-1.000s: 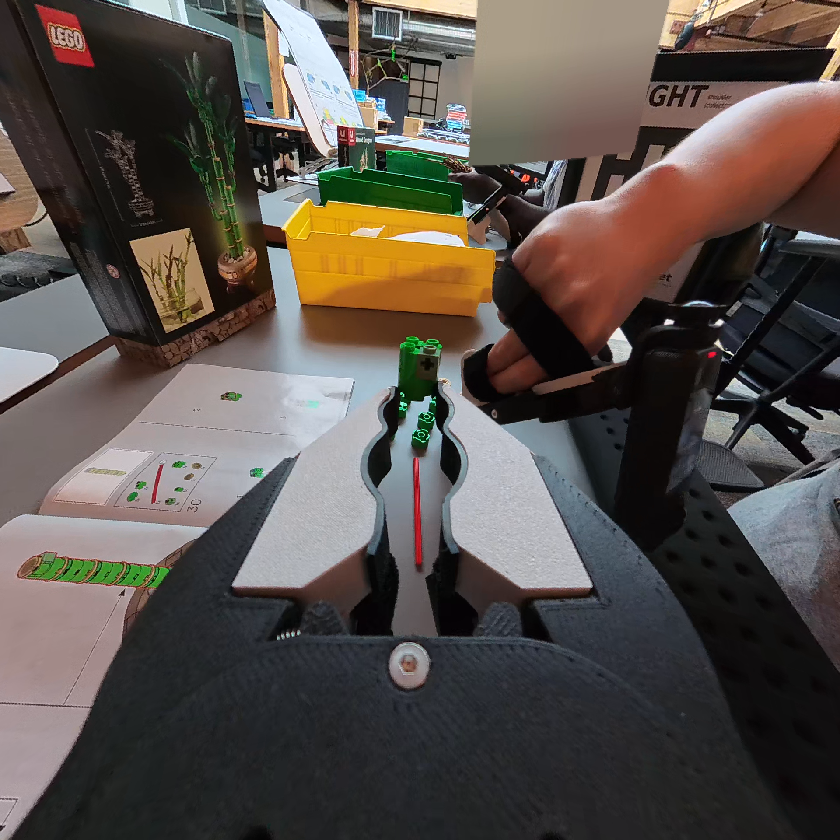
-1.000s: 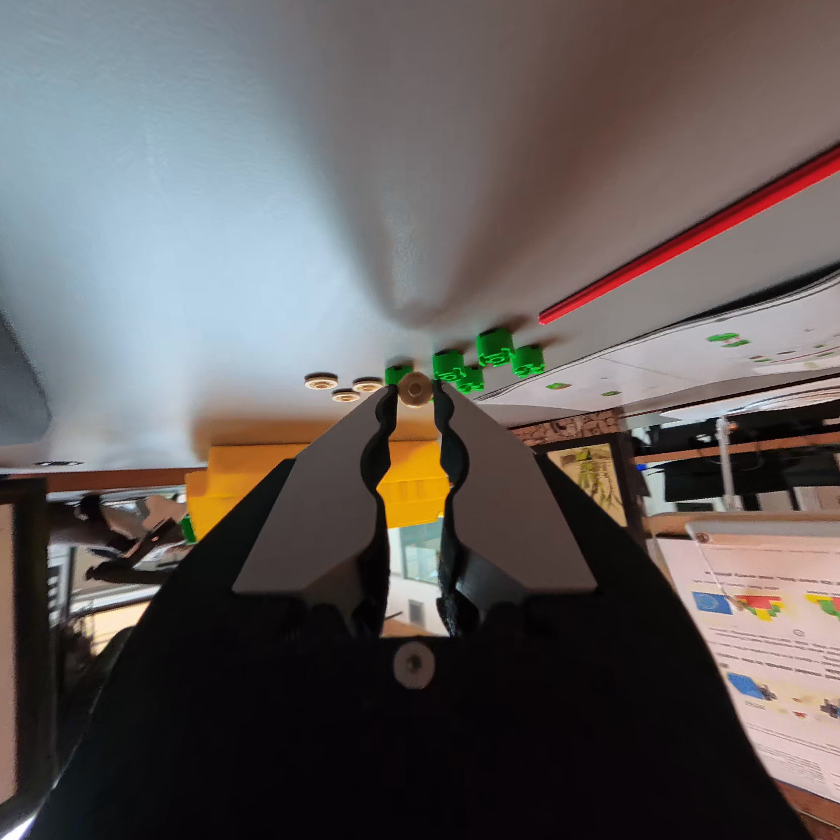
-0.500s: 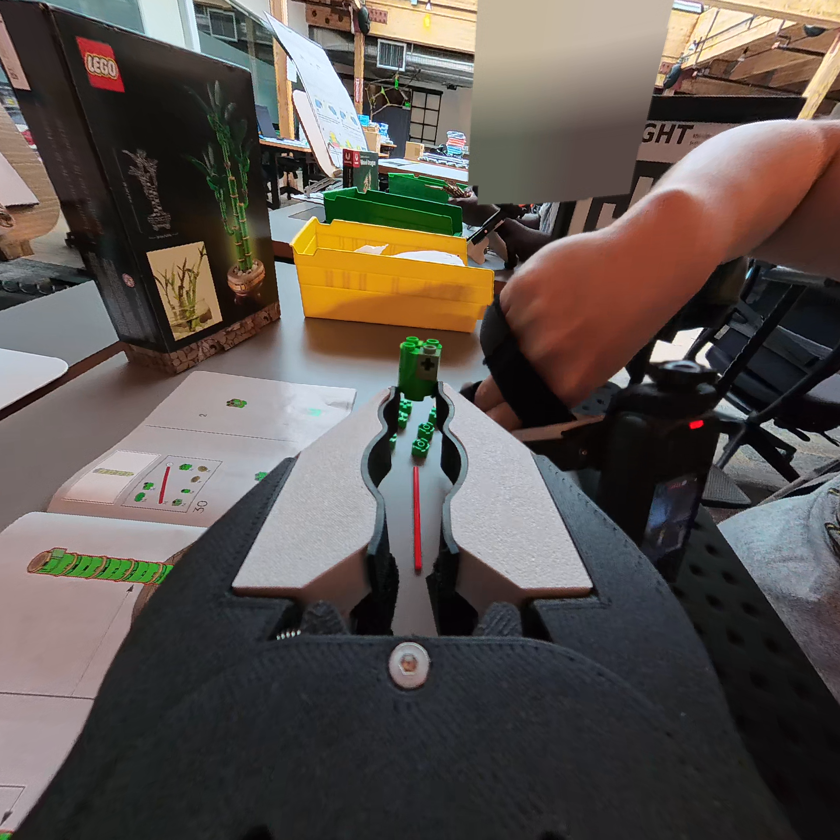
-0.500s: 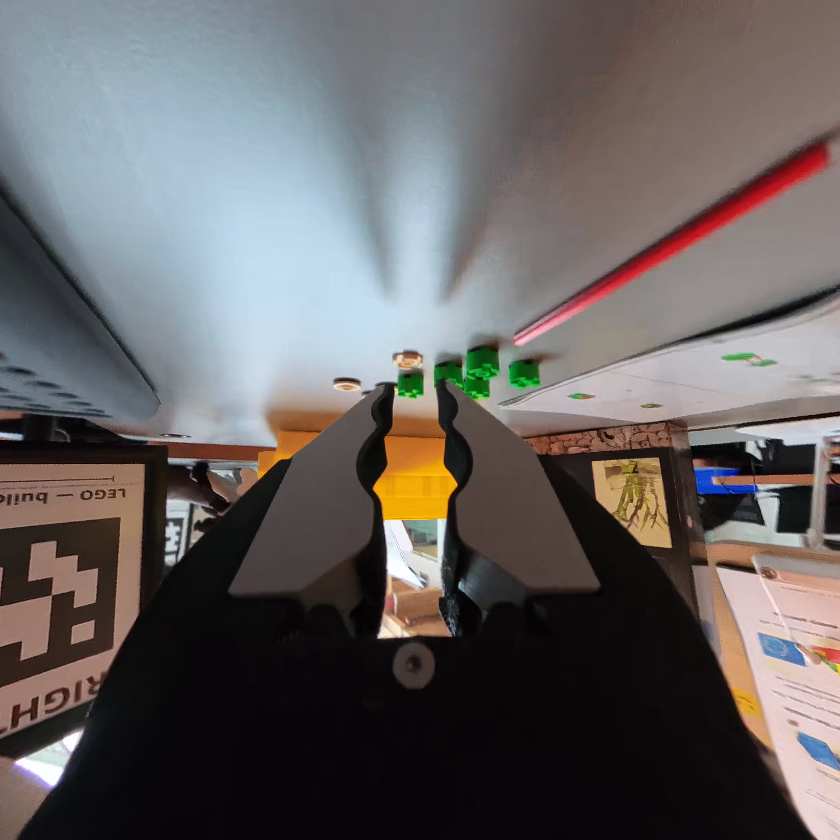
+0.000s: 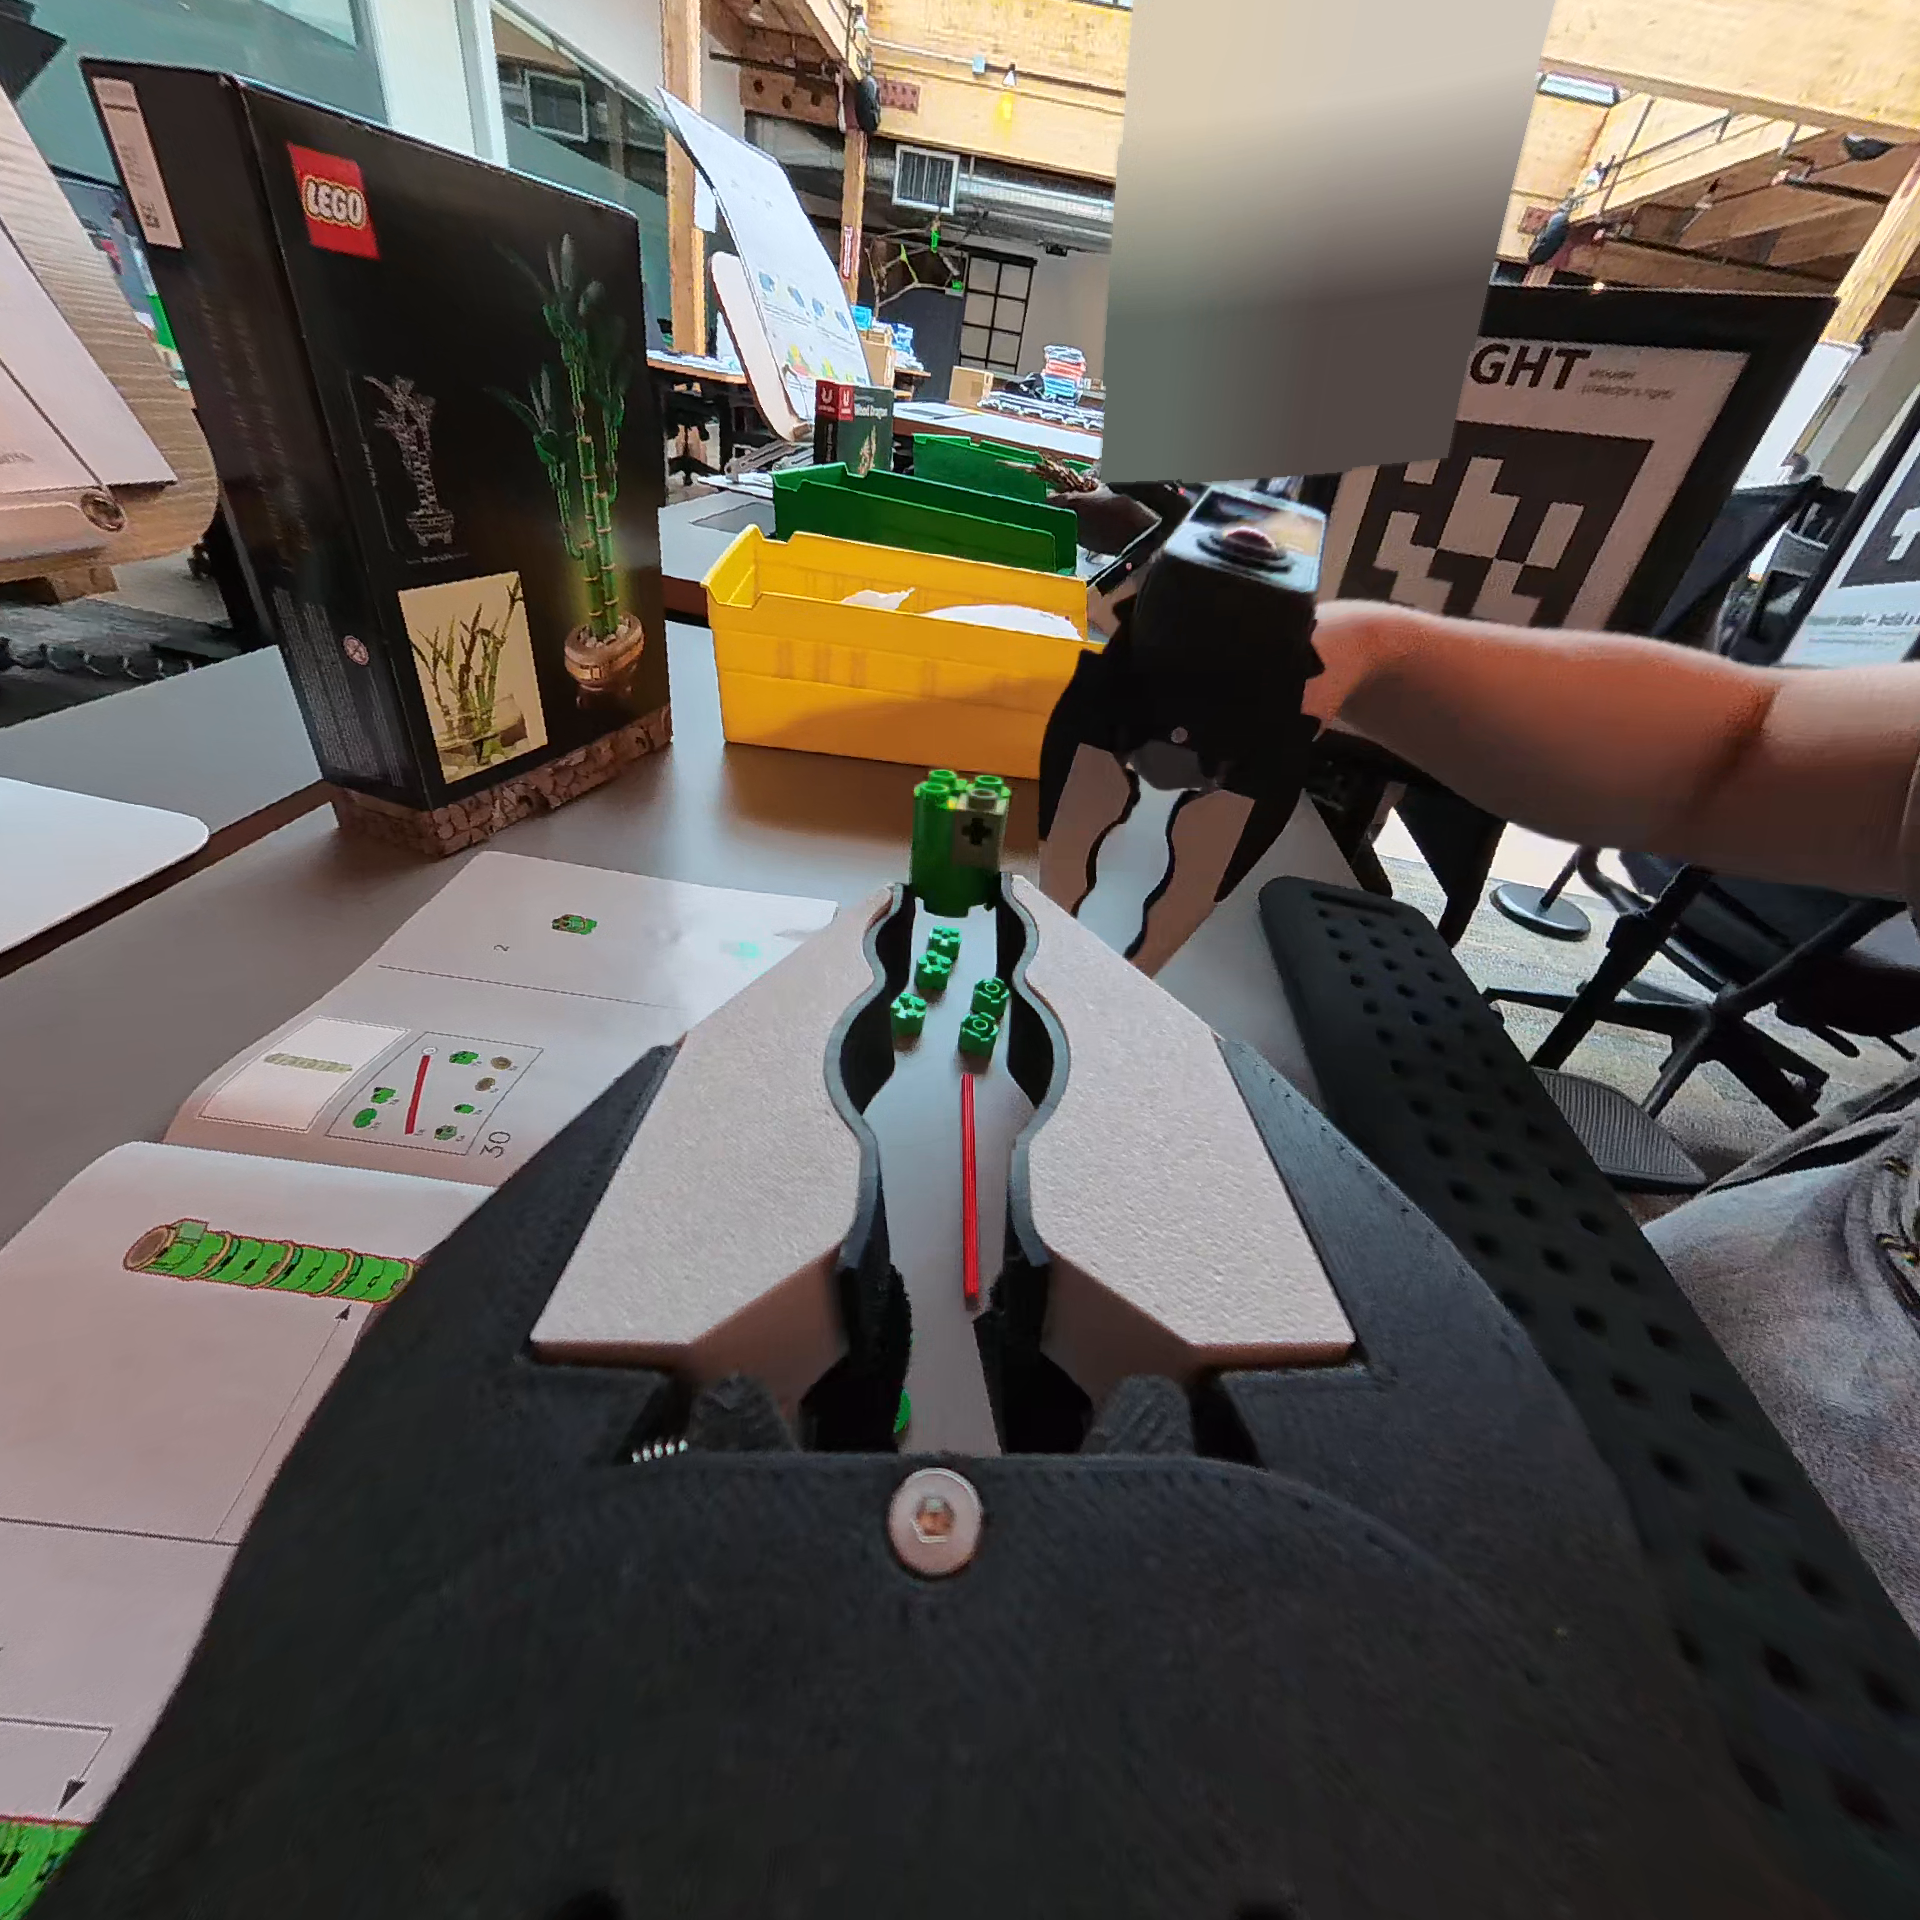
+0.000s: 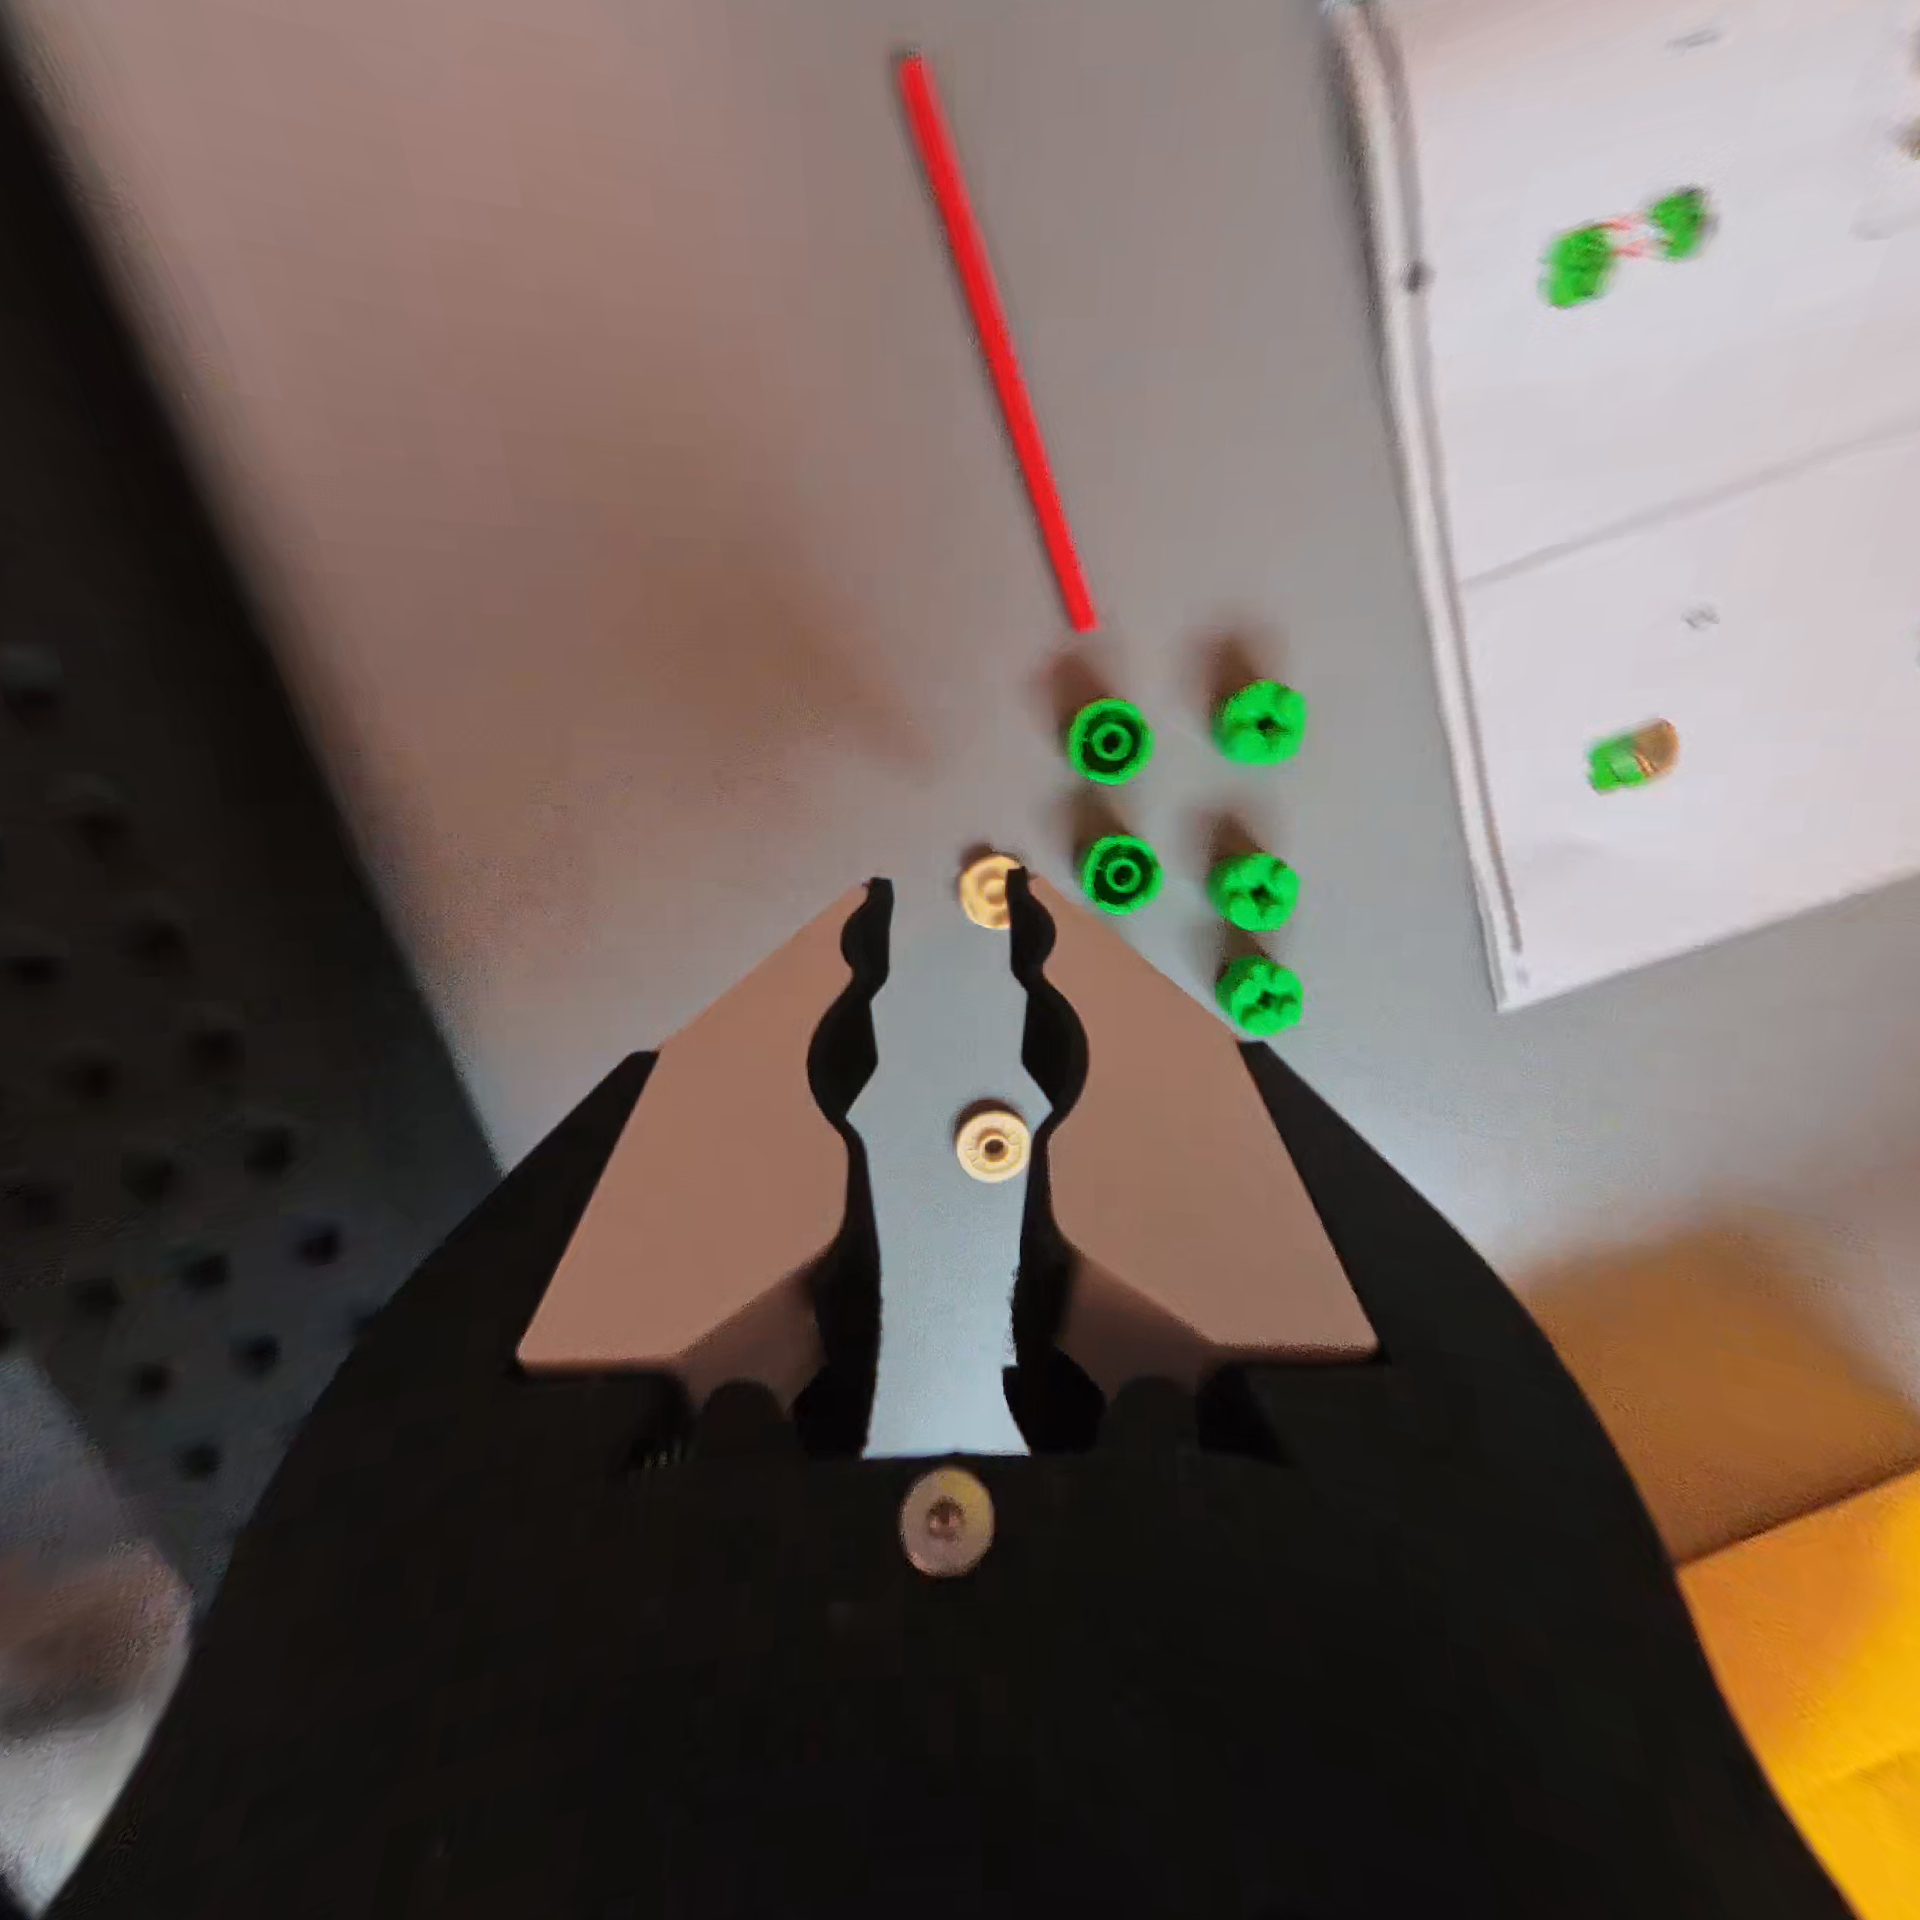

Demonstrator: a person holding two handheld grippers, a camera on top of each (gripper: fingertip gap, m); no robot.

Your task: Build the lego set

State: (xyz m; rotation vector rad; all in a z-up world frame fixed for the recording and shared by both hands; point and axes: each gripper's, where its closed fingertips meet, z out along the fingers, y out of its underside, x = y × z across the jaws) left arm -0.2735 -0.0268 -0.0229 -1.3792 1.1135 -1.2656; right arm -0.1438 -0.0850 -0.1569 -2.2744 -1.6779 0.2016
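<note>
my right claw hangs spread over the table, a tan round stud at its tip's 3 o'clock finger. green studs sit at 2 o'clock, the red rod at 12. my left claw is spread, empty.
</note>
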